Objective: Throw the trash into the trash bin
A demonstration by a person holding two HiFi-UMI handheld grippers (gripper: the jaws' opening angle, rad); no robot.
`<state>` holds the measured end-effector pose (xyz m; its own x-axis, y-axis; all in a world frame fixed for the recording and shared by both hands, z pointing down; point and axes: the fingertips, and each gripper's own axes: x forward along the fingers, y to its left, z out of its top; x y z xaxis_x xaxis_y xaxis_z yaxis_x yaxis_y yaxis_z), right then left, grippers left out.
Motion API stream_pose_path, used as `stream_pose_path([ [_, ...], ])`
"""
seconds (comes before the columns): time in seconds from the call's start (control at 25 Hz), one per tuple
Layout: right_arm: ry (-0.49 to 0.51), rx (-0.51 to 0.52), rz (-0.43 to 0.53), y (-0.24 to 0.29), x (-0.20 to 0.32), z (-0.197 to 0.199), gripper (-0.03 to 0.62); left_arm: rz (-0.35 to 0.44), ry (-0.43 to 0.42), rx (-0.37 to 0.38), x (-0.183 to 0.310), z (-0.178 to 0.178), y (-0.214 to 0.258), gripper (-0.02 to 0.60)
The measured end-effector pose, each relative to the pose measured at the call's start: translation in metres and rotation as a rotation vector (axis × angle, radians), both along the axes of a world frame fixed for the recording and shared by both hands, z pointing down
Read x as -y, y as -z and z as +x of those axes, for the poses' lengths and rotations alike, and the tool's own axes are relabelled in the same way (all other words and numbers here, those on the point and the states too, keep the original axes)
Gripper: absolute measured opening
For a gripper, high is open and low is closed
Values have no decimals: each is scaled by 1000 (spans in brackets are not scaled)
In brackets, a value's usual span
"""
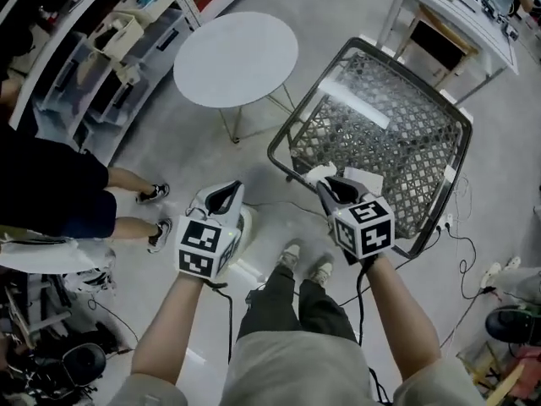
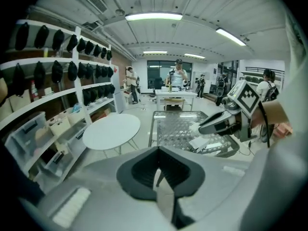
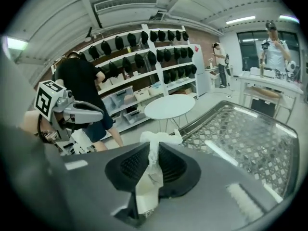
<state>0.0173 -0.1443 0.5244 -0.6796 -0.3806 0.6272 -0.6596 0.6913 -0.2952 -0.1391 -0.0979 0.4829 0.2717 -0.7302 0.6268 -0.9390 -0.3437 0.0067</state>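
My right gripper (image 1: 325,186) is shut on a crumpled white tissue (image 3: 155,143), which sticks out ahead of the jaws over the near corner of the glass table (image 1: 287,129). In the head view the tissue (image 1: 319,173) shows as a white wad at the jaw tips. My left gripper (image 1: 221,194) hangs over the floor, level with the right one. Its jaws are shut on a thin pale scrap of paper (image 2: 164,194). A white rounded object (image 1: 245,227), partly hidden, sits on the floor just under the left gripper.
A sheet of white paper (image 1: 365,178) lies on the glass table's near edge. A round white table (image 1: 237,57) stands beyond, with shelves (image 1: 110,49) along the left wall. A bystander's legs (image 1: 127,201) are at left. Cables (image 1: 465,252) trail at right.
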Motion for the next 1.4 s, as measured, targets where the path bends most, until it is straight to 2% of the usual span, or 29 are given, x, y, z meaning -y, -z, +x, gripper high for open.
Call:
stream_pose_path([
  [0.16,140,-8,-25,-21,-21,-66,58,-45,129,7,-39,-58,-29,3],
  [0.32,285,-32,-66,-50,-45,-129,58,-103,258,-25,-80,-104,-60,3],
  [0.52,422,-74,-83,-87,-73,-192,58,-166,361,-33,-122,-151,-101,3],
  [0.72,553,-108,-125,-143,-111,-246,58,-231,440,-56,-164,-181,-156,3],
  [0.92,658,-162,-157,-203,-151,-273,58,-297,494,-79,-198,-194,-208,3],
  [1.2,775,-270,-201,-290,-188,-293,58,-375,575,-137,-219,-206,-260,3],
  [1.4,805,-303,-213,-333,-203,-296,58,-402,604,-165,-230,-205,-284,3],
])
